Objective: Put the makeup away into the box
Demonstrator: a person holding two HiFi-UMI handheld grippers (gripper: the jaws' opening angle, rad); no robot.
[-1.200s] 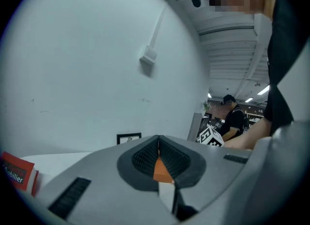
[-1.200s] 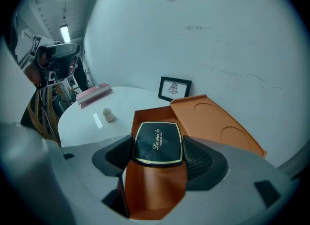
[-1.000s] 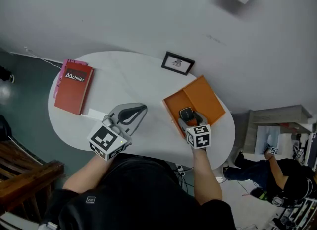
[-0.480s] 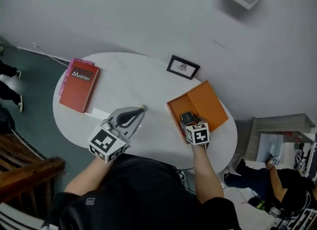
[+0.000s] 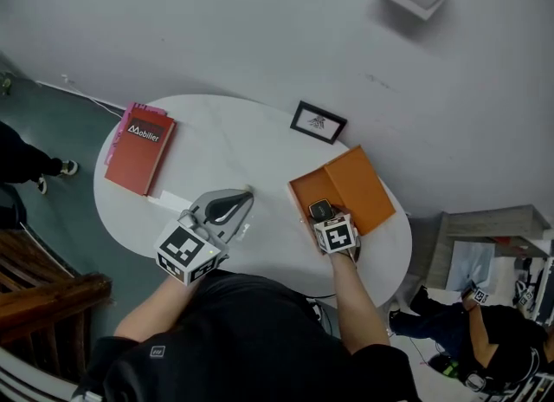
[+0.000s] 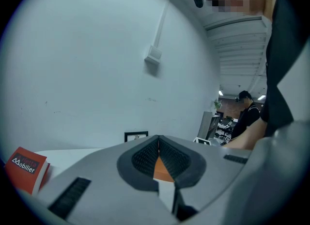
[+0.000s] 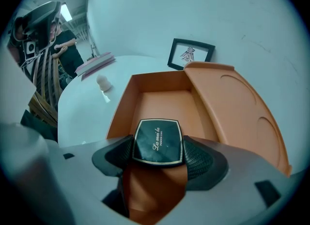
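An open orange box [image 7: 160,95] lies on the white oval table [image 5: 216,140], its lid [image 7: 237,107] folded out to the right. My right gripper [image 7: 158,147] is shut on a black square powder compact [image 7: 158,139] and holds it over the near end of the box tray. From the head view, the compact [image 5: 321,210] is above the box [image 5: 299,191], beside the lid [image 5: 359,185]. My left gripper [image 5: 245,194] hangs over the table left of the box, its jaws shut with nothing between them. A small pale makeup sponge [image 7: 102,82] lies on the table by its tip.
A red book [image 5: 138,147] on pink sheets lies at the table's left end. A black picture frame [image 5: 318,122] stands at the back by the wall. A white slip [image 5: 164,198] lies near the front edge. A person [image 7: 65,40] stands beyond the table.
My right gripper has carried the compact slightly further in over the box tray. The left gripper has hardly moved; the head view has shifted a little.
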